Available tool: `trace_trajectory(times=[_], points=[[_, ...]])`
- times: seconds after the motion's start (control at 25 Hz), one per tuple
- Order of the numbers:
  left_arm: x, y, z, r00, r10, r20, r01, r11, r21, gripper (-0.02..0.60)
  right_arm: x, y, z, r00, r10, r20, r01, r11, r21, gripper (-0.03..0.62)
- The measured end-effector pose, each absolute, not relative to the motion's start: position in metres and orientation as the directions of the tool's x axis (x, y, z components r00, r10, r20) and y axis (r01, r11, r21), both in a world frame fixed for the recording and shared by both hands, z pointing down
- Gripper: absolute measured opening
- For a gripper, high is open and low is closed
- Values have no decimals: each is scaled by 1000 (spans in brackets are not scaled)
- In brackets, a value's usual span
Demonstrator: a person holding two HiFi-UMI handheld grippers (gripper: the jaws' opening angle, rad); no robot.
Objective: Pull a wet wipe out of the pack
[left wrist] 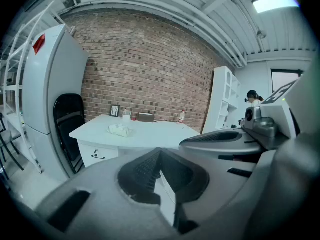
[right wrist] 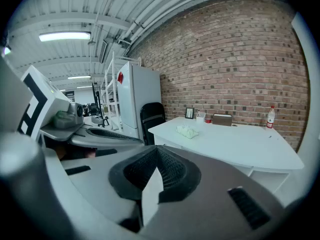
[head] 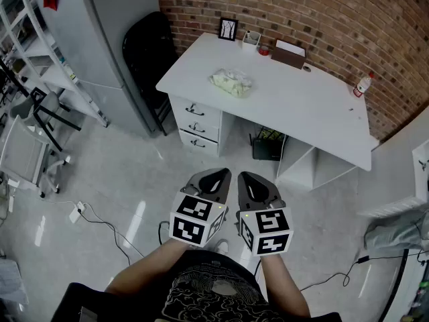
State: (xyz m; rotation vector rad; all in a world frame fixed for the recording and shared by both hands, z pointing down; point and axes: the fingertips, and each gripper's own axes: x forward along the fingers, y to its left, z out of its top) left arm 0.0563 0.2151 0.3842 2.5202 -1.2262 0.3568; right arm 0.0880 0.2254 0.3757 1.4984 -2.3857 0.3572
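Observation:
The wet wipe pack (head: 232, 82), a crumpled pale-yellow packet, lies on the white desk (head: 315, 113) near its left end, far ahead of both grippers. It also shows small in the left gripper view (left wrist: 119, 130) and the right gripper view (right wrist: 187, 131). My left gripper (head: 213, 175) and right gripper (head: 249, 178) are held side by side close to my body, over the floor and well short of the desk. The jaws of the left gripper (left wrist: 159, 151) and of the right gripper (right wrist: 157, 149) meet at their tips with nothing between them.
A black chair (head: 149, 45) and a tall grey cabinet (head: 94, 32) stand left of the desk. A picture frame (head: 228, 29), a brown box (head: 288, 54) and a bottle (head: 362, 84) line the desk's back by the brick wall. Cables (head: 107, 223) trail across the floor.

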Motion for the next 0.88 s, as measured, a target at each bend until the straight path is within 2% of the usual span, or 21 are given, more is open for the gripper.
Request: trace_trajectory(times=[0.88], points=[[93,192,395,581,-726,369,-809,-562,170,12,117,203,389,-458,-793,403,-877,478,-55,18]])
